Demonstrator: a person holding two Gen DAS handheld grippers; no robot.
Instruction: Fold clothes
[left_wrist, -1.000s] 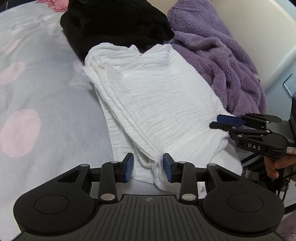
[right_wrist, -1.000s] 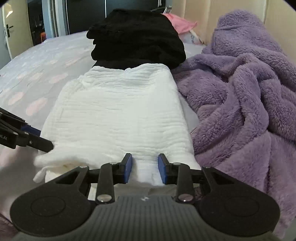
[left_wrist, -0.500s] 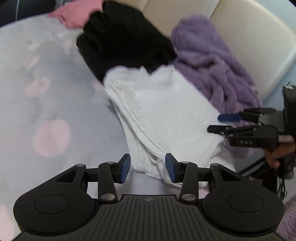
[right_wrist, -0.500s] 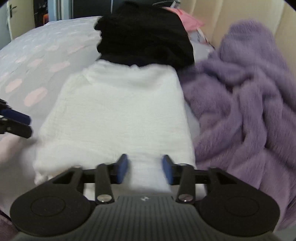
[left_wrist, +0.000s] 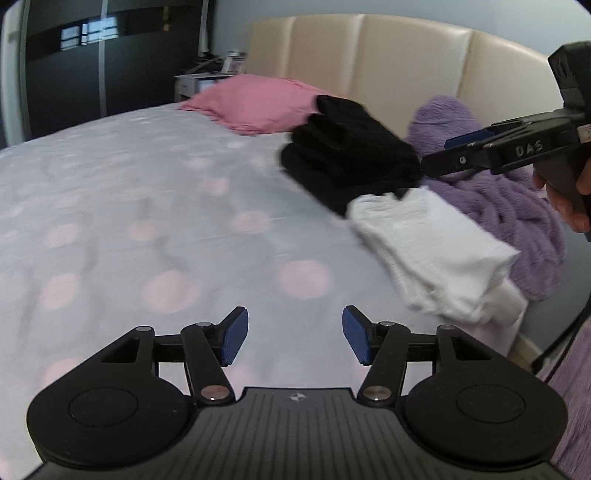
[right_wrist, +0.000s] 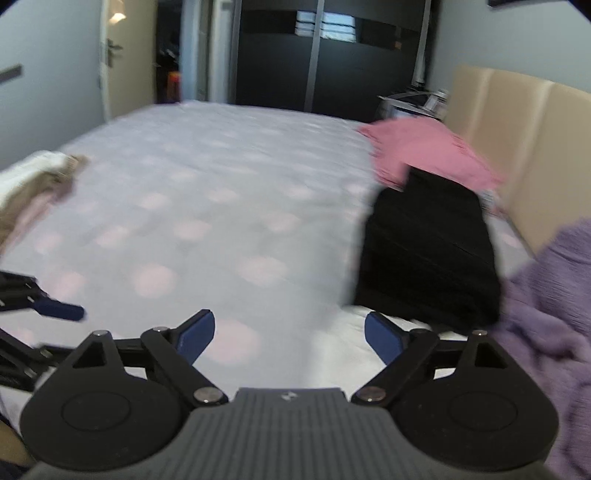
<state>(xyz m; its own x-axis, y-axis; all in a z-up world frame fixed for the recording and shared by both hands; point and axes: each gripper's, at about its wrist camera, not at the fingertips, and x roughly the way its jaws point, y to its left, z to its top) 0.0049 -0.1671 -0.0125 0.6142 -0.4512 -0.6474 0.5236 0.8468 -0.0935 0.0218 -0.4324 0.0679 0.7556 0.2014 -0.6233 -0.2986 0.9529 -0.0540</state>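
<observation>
Spreading apart over the bedsheet (left_wrist: 155, 206), the jaws of the left gripper (left_wrist: 293, 339) are opening with nothing between the blue pads (left_wrist: 233, 341), only pale grey fabric with faded pink dots beneath them. In the right wrist view the right gripper (right_wrist: 289, 339) is likewise opening, its jaws standing wide and empty above the same sheet, with a white strip of cloth showing just past its right pad. Both tools are released and carry no garment. A little farther on, in the left wrist view, the folded white garment (left_wrist: 439, 254) lies near the right edge of the bed, its stacked layers visible along the nearer side, apart from both grippers. Just beside it on the right sits a heaped purple fleece blanket (left_wrist: 517, 210), touching the white cloth. Directly beyond the white garment rests a folded black stack (left_wrist: 351, 155), its near edge meeting the white one. The right gripper appears in the left view too, held in a person's hand (left_wrist: 569, 199) at the right edge, above the purple blanket. Farther back a pink folded piece (left_wrist: 255, 103) lies against the cream padded headboard (left_wrist: 388, 66). At the left of the right wrist view, blurred beige and white cloth (right_wrist: 33, 184) sits at the bed's edge. Farthest away stands a dark wardrobe (right_wrist: 325, 62).
</observation>
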